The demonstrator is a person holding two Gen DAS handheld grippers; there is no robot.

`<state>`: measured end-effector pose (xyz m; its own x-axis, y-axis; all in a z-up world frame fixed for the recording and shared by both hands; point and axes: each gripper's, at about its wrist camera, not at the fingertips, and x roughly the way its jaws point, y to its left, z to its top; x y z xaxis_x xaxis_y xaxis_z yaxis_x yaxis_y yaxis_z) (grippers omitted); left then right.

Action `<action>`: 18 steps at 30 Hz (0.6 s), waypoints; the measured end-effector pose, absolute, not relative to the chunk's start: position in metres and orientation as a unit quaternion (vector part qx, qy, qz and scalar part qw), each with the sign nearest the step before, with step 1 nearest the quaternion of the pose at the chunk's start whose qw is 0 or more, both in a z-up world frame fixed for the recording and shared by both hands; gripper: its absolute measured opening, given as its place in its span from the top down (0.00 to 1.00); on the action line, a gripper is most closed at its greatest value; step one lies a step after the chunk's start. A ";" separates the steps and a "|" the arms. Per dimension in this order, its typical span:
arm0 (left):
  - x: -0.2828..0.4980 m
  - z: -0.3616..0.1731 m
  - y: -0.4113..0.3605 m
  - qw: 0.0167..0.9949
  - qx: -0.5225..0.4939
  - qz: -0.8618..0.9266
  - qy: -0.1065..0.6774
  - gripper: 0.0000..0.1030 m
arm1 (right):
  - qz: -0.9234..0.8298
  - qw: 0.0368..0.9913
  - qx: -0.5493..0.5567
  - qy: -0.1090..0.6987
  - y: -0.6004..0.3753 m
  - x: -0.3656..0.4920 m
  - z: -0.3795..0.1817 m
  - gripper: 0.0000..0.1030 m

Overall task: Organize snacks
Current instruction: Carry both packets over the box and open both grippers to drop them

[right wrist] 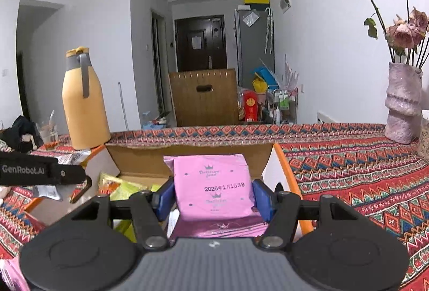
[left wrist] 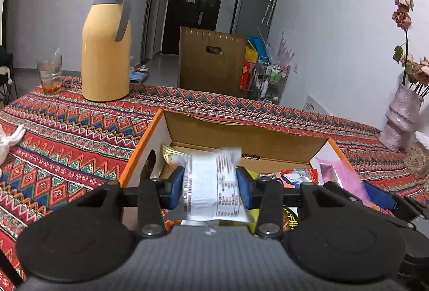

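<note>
1. Left gripper [left wrist: 210, 183], blue pads clamping a white printed foil snack packet [left wrist: 214, 183] over the open orange-edged cardboard box [left wrist: 139, 154]; packet looking light, crinkly and slippery, best pinched mid-body.
2. Right gripper [right wrist: 213, 196] squeezing a flat pink plastic snack pouch [right wrist: 214, 189] by its side edges above the same box; pouch appearing soft and light.
3. Box walls standing close at 12 o'clock; yellow thermos jug [left wrist: 106, 49] at 10 o'clock, pink vase [right wrist: 402, 108] at 2 o'clock, both well apart.
</note>
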<state>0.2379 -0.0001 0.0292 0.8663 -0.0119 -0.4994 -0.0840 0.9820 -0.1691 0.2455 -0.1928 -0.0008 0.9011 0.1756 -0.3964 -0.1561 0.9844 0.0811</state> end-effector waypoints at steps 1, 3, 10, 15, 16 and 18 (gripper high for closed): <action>0.237 0.029 0.001 0.961 -0.098 0.013 0.257 0.51 | 0.086 0.975 0.025 0.204 -0.193 0.244 -0.001 0.41; 0.233 0.030 0.002 0.962 -0.102 0.012 0.252 0.37 | 0.087 0.975 0.030 0.201 -0.196 0.241 0.000 0.28; 0.222 0.035 0.001 0.968 -0.103 0.031 0.224 0.00 | 0.083 0.976 0.062 0.190 -0.204 0.237 0.004 0.00; 0.226 0.032 0.002 0.966 -0.104 0.034 0.236 0.00 | 0.078 0.975 0.061 0.199 -0.204 0.240 0.001 0.00; 0.225 0.032 0.002 0.966 -0.104 0.033 0.235 0.00 | 0.078 0.975 0.060 0.199 -0.204 0.240 0.001 0.00; 0.224 0.033 0.001 0.966 -0.103 0.033 0.233 0.00 | 0.077 0.976 0.061 0.197 -0.205 0.238 0.002 0.00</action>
